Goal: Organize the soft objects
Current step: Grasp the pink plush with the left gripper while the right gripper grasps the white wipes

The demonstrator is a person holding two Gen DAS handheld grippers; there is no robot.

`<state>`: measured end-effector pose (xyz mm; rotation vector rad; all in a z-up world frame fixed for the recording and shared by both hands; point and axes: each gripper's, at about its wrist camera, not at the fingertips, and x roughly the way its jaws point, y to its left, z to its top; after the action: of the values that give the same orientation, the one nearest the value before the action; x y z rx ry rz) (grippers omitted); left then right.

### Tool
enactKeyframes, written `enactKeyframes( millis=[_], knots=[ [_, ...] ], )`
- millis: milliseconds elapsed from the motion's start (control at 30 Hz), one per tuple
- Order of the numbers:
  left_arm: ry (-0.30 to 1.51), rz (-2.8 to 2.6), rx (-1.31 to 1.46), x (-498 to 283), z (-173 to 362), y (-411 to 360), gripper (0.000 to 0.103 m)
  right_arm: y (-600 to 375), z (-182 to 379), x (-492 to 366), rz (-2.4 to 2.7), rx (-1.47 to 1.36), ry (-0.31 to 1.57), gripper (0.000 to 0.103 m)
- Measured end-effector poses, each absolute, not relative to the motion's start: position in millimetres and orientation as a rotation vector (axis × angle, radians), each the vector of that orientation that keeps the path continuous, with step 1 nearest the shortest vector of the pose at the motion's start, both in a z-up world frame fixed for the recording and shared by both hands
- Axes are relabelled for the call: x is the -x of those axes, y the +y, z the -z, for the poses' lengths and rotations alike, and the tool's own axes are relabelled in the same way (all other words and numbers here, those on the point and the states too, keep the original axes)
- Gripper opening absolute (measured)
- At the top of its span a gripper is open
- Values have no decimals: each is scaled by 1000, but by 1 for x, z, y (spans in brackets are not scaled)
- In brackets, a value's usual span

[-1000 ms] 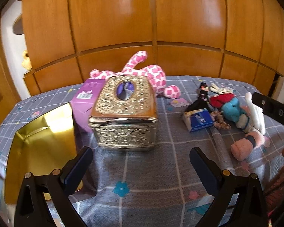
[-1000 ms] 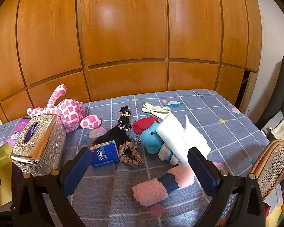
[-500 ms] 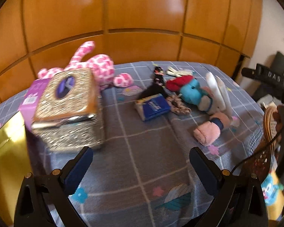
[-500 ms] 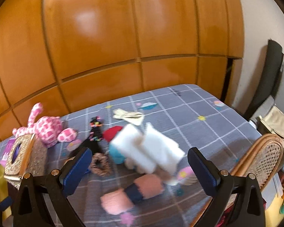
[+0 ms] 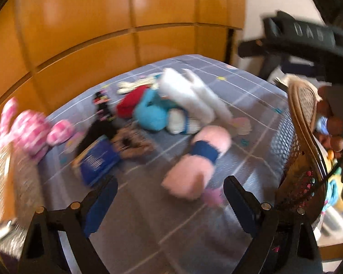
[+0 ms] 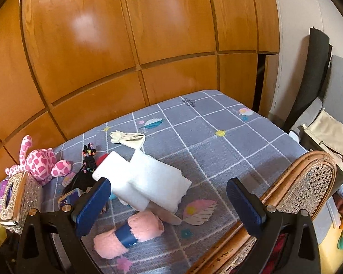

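both views have swung rightward since a second ago: the left camera, which then faced the tissue box head-on, now has that box (image 5: 10,182) smeared at its left edge and the pink roll (image 5: 195,159) just beyond its fingers, while the right camera has slid off the roll toward the bare cloth and the chair.

left tongs (image 5: 170,199) have their jaws wide and closing, nothing between the pads; the pink roll with its blue band lies on the cloth just past them, nearer the right finger. right tongs (image 6: 169,202) stand wide open and empty; between their fingers lies grey checked cloth (image 6: 217,150), with the white towel (image 6: 148,183) and the pink roll (image 6: 128,234) near the left finger.

further out, the towel rests on a blue plush (image 5: 152,114) with a red cap, touching it. a brown scrunchie (image 5: 135,142) and a blue packet (image 5: 98,159) lie to the left of those, then a black doll (image 6: 87,171) and a pink spotted plush (image 6: 40,162) by the tissue box. a cream glove (image 6: 127,138) lies behind the towel. a rattan chair (image 6: 304,191) stands at the table's right edge.
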<state>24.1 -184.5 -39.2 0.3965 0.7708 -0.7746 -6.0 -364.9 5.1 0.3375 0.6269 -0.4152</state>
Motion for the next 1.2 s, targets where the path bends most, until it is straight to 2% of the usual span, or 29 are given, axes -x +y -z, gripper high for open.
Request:
enactKeyframes(
  millis=[200,300,333,367,400,467,633,700,733,867,1033,1200],
  knots=[
    [790,806,-463,-34,61,-226,94,-375,-3,8,419,-358,629,103],
    [814,826,-463,-41,73,-239,89,-382,-2,8,422,-371,639,103],
    [825,834,-456,-44,76,-242,82,-385,-1,9,421,-378,642,103],
    [846,842,-443,-47,81,-244,63,-387,-1,9,424,-380,642,103],
    [882,844,-432,-51,87,-246,51,-389,-1,9,426,-379,643,103],
    [877,841,-383,-51,87,-242,43,-393,0,9,417,-379,650,103],
    [914,838,-271,-50,78,-214,40,-400,5,-6,295,-427,707,102],
    [912,820,-251,-47,75,-200,40,-400,8,-16,237,-450,739,98],
    [910,806,-243,-46,74,-194,40,-398,9,-22,213,-438,753,92],
    [935,769,-190,-42,73,-167,40,-373,23,-54,134,-255,893,80],
    [940,744,-148,-37,70,-144,40,-352,36,-78,96,-122,971,76],
    [920,742,-116,-30,62,-129,40,-354,40,-94,106,-94,1000,58]
  ],
)
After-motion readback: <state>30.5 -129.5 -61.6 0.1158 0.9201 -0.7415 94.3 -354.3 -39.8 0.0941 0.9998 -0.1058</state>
